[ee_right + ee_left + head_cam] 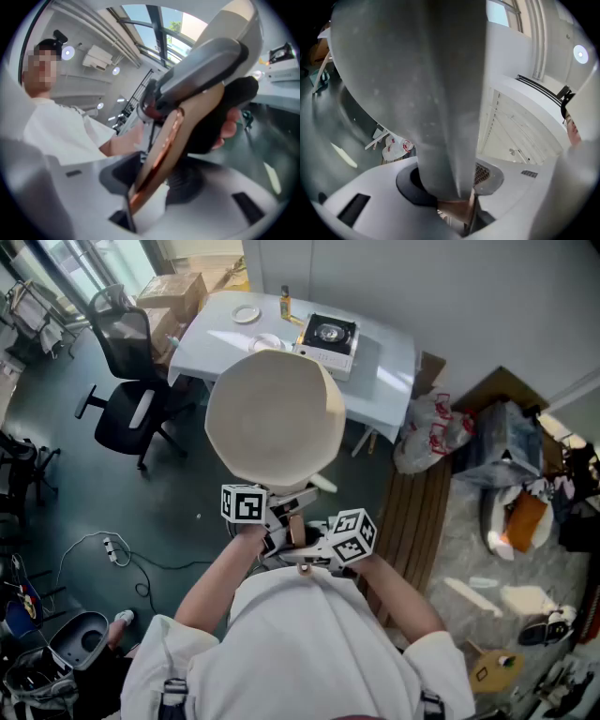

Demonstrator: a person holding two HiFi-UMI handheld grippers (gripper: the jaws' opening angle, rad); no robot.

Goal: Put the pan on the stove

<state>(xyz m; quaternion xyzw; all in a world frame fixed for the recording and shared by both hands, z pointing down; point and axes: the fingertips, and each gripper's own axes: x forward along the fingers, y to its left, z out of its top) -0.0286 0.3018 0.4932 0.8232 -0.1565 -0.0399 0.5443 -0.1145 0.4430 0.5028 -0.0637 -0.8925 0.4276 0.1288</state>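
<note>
Both forearms are tucked close to the chest. The left gripper [279, 521] and right gripper [311, 551], jaws partway apart, seemingly each clamp the handle [296, 527] of the pan [275, 418], which is raised on edge, well apart from the stove [328, 335] on the table [389, 364].

Office chair [131, 415] beside white table [386, 354]

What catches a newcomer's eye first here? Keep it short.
The big cream pan fills the middle of the head view, raised over the floor with its round face towards the camera. Its handle is clamped by the left tool and the right tool. Beyond it, the portable gas stove sits on the white table with nothing on its burner.
</note>
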